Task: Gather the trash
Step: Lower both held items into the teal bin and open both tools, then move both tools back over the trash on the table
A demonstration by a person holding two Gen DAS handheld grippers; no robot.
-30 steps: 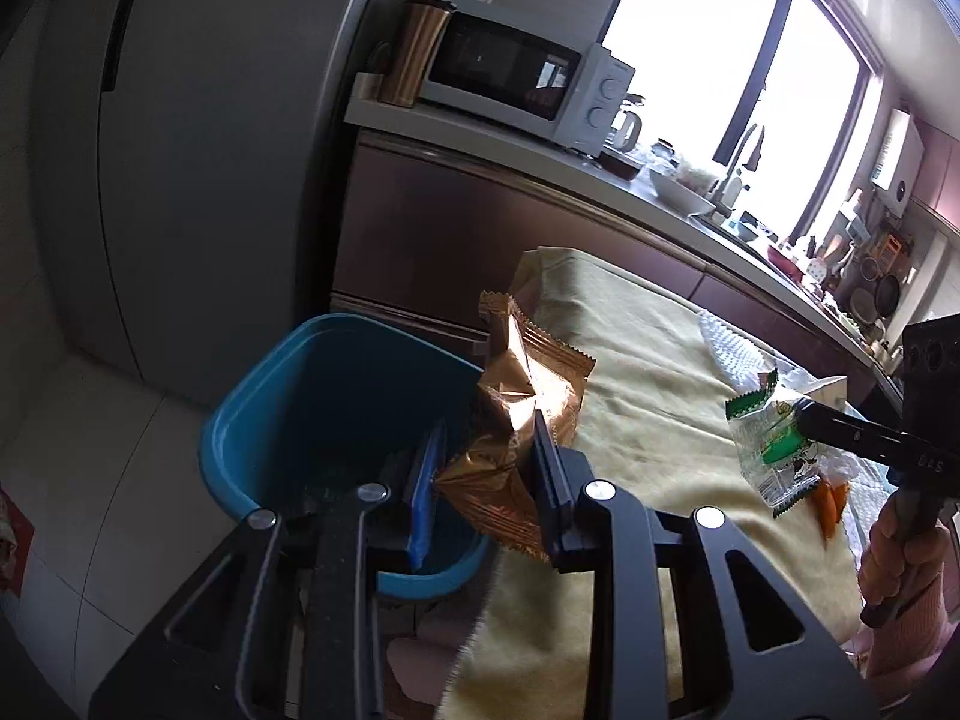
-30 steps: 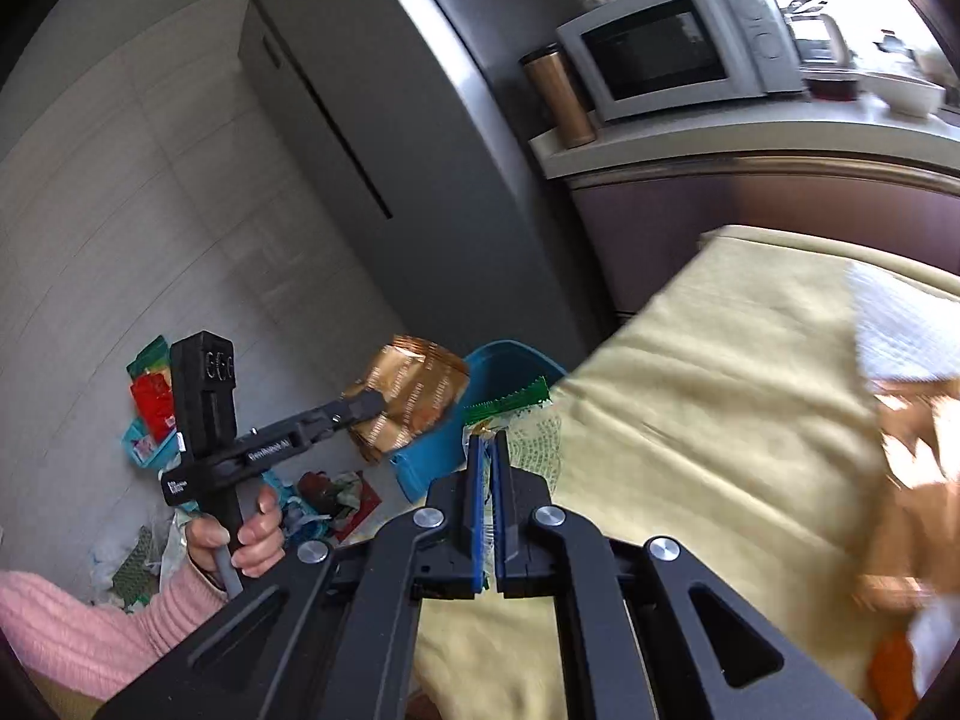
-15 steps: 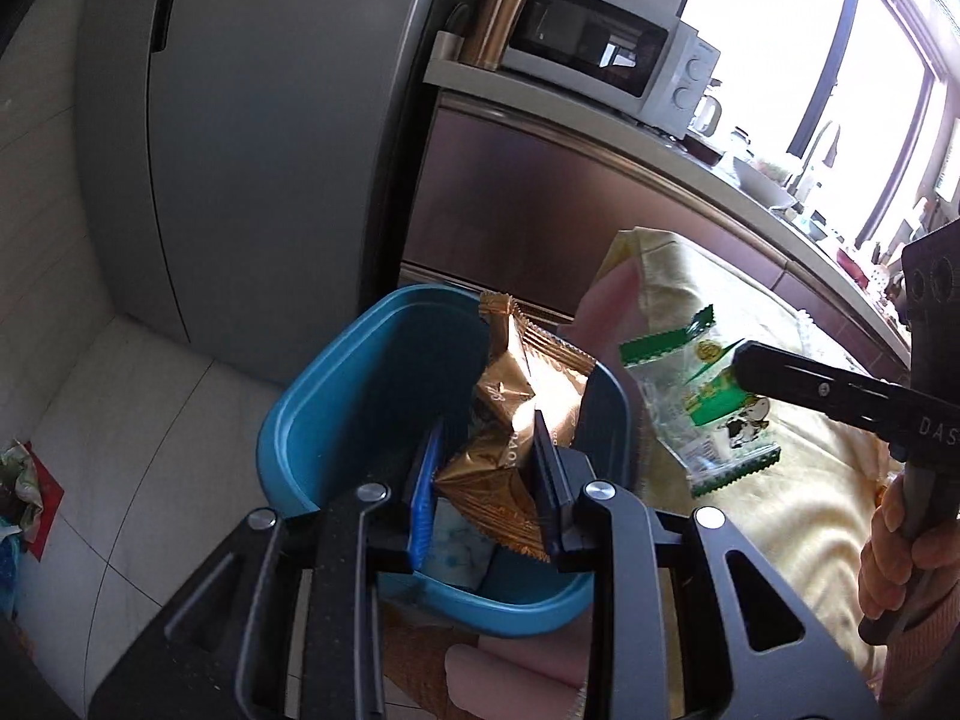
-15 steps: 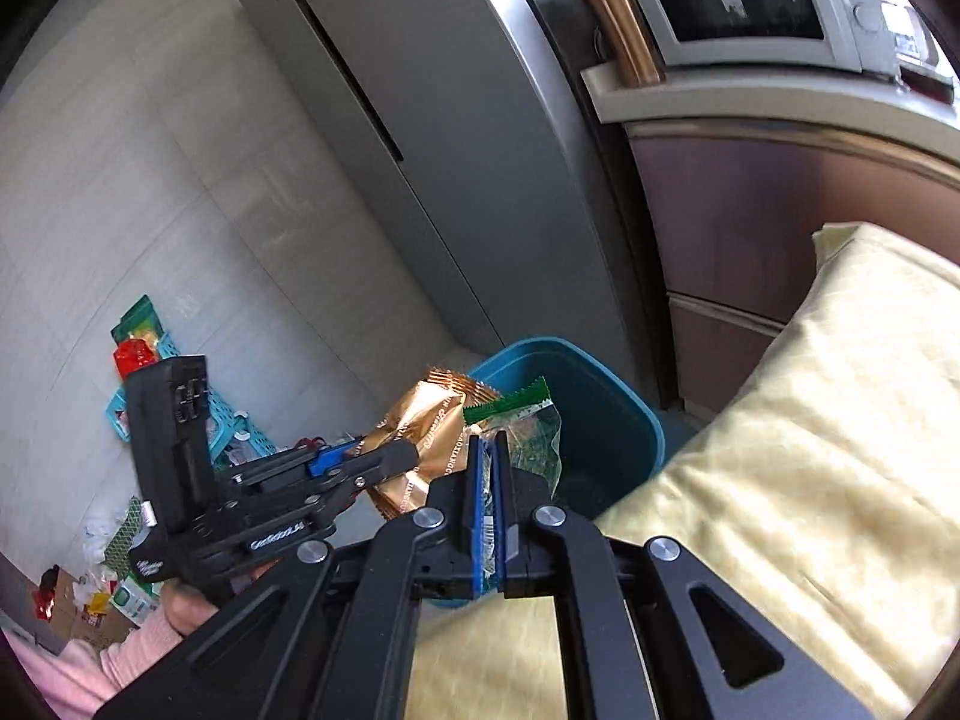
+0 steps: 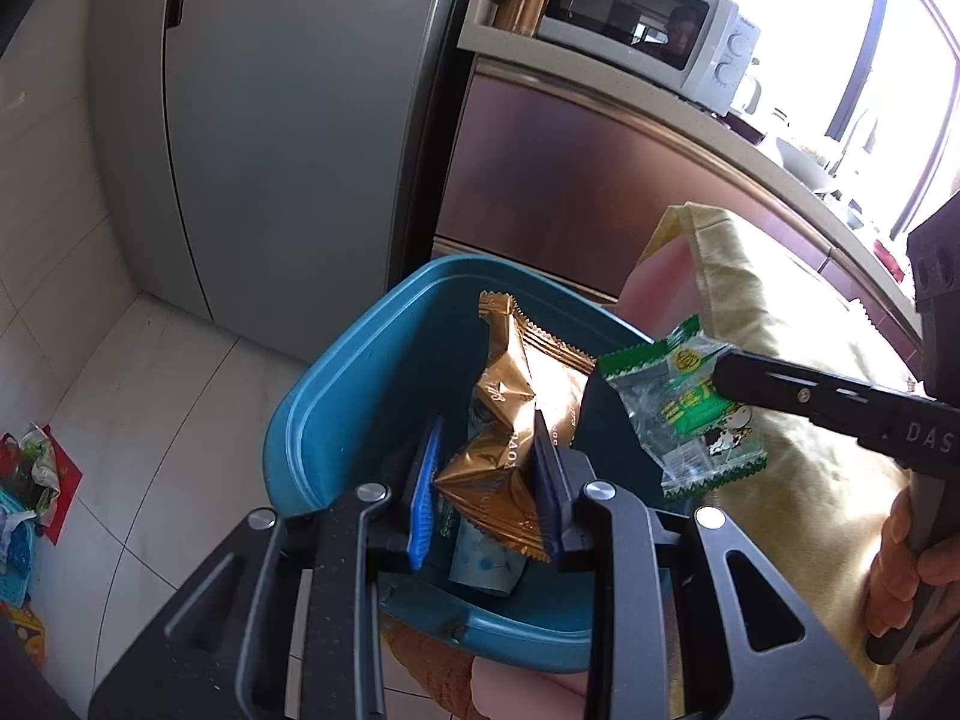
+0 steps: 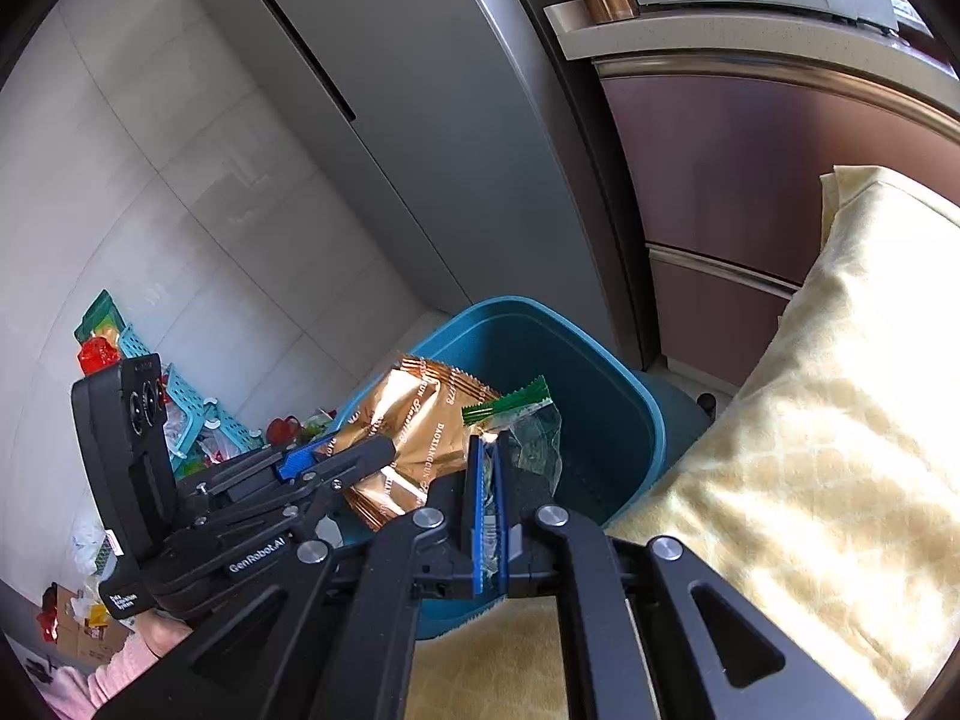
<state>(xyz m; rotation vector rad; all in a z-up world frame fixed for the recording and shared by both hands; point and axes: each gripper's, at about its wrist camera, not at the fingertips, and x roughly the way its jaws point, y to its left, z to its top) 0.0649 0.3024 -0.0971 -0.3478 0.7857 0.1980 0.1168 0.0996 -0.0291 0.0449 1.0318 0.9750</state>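
My left gripper (image 5: pixel 486 474) is shut on a crumpled gold snack wrapper (image 5: pixel 510 420) and holds it over the open blue bin (image 5: pixel 336 414). My right gripper (image 6: pixel 489 480) is shut on a clear wrapper with green edges (image 6: pixel 528 420), at the bin's rim (image 6: pixel 654 420). In the left wrist view that green wrapper (image 5: pixel 684 414) hangs from the right gripper's fingers (image 5: pixel 780 390) just right of the bin. In the right wrist view the gold wrapper (image 6: pixel 408 438) hangs in the left gripper (image 6: pixel 336 462). A pale blue packet (image 5: pixel 480 564) lies inside the bin.
A yellow cloth-covered table (image 6: pixel 810 420) borders the bin on the right. A grey fridge (image 5: pixel 270 120) and brown cabinets (image 5: pixel 570 192) with a microwave (image 5: pixel 648 30) stand behind. Litter and a teal basket (image 6: pixel 180 402) lie on the tiled floor at left.
Both grippers have moved from over the table to the bin, each carrying its wrapper. The bin now sits closer and lower in both views.
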